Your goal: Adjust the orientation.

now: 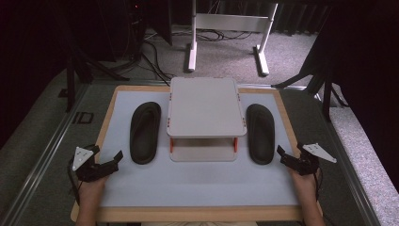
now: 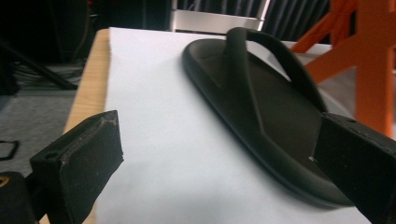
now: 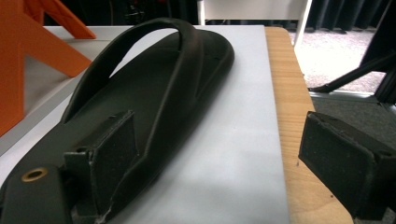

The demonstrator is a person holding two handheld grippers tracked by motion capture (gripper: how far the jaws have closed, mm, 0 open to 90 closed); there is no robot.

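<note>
Black flip-flops [image 1: 145, 132] [image 1: 261, 133] flanking my white two-tier stand [image 1: 203, 108] on the table [image 1: 197, 188], my left gripper [image 1: 104, 161] spread apart and empty, right gripper [image 1: 289, 156] likewise spread and empty

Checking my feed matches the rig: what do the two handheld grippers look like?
Both are black. The left gripper and right gripper each carry a grey three-cornered plate and a dark trailing cable. Jaws end in blocky black pads, worn pale at edges. Forearms are bare.

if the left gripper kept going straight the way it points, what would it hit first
Most likely the left slipper. The left gripper is open, and that slipper's heel end lies just ahead toward one jaw. Depth is unclear, so it might graze the edge rather than meet it squarely.
</note>
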